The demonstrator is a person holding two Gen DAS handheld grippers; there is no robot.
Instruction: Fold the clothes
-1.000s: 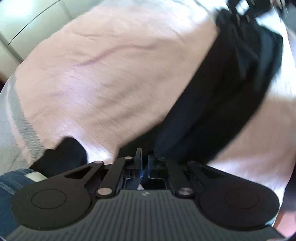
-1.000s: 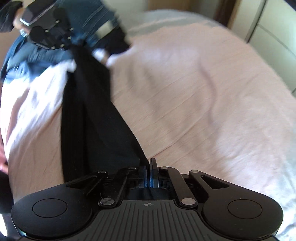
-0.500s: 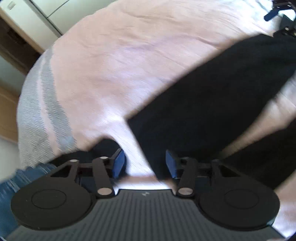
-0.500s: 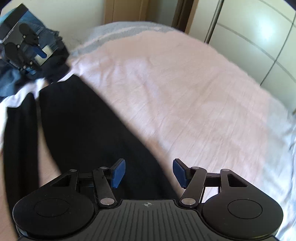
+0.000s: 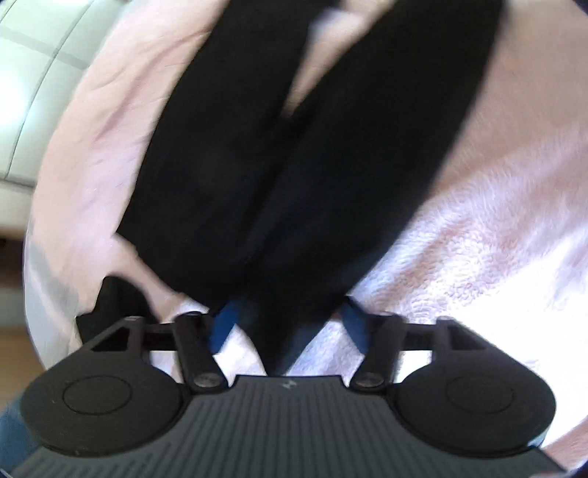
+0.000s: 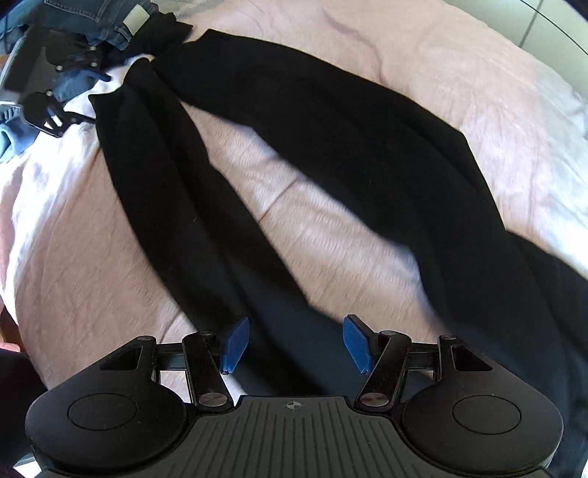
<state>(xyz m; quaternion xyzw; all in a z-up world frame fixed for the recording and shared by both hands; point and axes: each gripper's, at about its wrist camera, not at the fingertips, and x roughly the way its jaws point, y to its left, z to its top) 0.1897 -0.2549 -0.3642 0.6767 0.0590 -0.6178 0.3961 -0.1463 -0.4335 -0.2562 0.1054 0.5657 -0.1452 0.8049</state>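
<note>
A long black garment [image 6: 330, 147] lies on the pink bed cover [image 6: 92, 257], spread in two bands that meet at the far left end. My right gripper [image 6: 296, 343] is open just above its near end, with black cloth showing between the blue pads [image 6: 235, 343] but not pinched. In the left wrist view the same black garment [image 5: 294, 165] runs away in two bands. My left gripper [image 5: 288, 327] is open over the end where they join. The left gripper [image 6: 47, 106] also shows at the far left of the right wrist view.
A heap of blue jeans [image 6: 99, 18] sits at the bed's far corner by the left gripper. Another dark piece of cloth [image 5: 110, 305] lies at the bed's edge. White cupboard doors [image 5: 22, 92] stand beside the bed, and wooden floor [image 5: 14, 353] shows below its edge.
Both grippers were shut on the black garment a second ago and have opened, letting it drop flat on the bed. Both now sit lower, close over its two ends.
</note>
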